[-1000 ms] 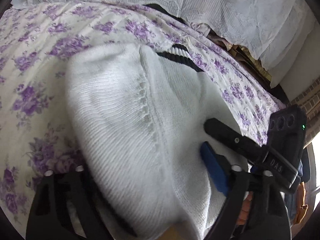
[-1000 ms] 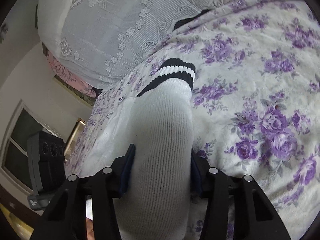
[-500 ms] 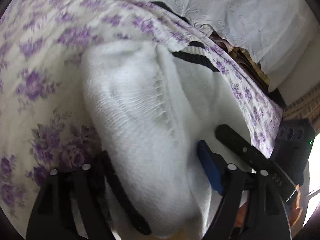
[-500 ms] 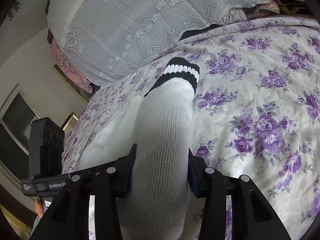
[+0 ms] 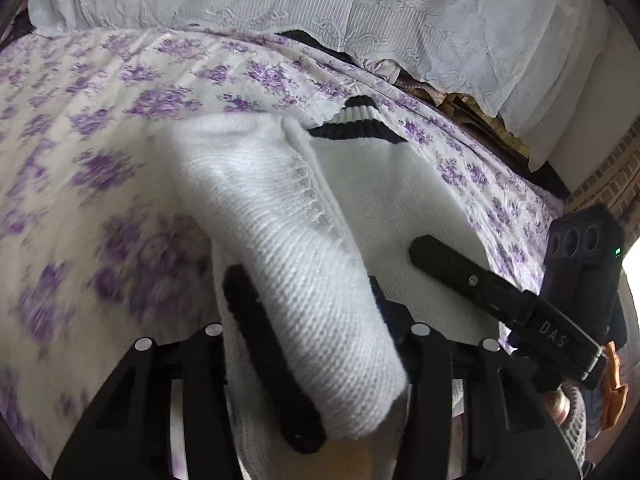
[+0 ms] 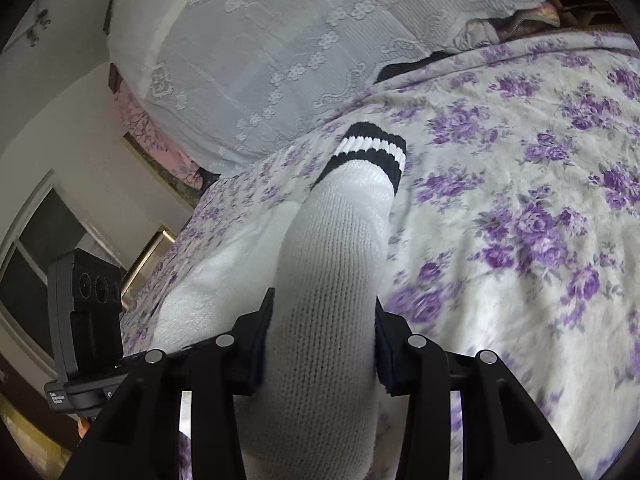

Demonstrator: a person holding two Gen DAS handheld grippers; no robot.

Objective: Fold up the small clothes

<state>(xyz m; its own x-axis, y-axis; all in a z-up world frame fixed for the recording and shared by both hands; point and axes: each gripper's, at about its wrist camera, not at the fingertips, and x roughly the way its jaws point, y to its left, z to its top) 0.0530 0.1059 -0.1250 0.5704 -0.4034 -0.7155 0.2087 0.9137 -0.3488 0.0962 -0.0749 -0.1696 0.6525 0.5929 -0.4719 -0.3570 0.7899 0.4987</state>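
Observation:
A white knit sock [image 5: 280, 200] with a black-striped cuff [image 5: 360, 124] lies stretched over the floral bedspread [image 5: 100, 100]. My left gripper [image 5: 308, 280] has a thick fold of its foot end between the fingers; the jaws are closing, and the black pads press on the fold. One finger [image 5: 460, 276] of the right gripper rests on the sock further right. In the right wrist view my right gripper [image 6: 323, 304] is shut on the sock [image 6: 332, 260], whose cuff [image 6: 368, 152] points away. The left gripper's body [image 6: 92, 312] shows at the left.
A white lace cover [image 5: 440, 20] drapes over a raised pile along the bed's far side, also in the right wrist view as lace cover [image 6: 280, 60]. The bedspread [image 6: 520, 200] spreads wide to the right. A window [image 6: 36, 248] and a brick wall [image 5: 612, 176] border the bed.
The left jaws have narrowed from wide open onto a bunched fold of the sock. Both grippers have shifted across the bed with the sock.

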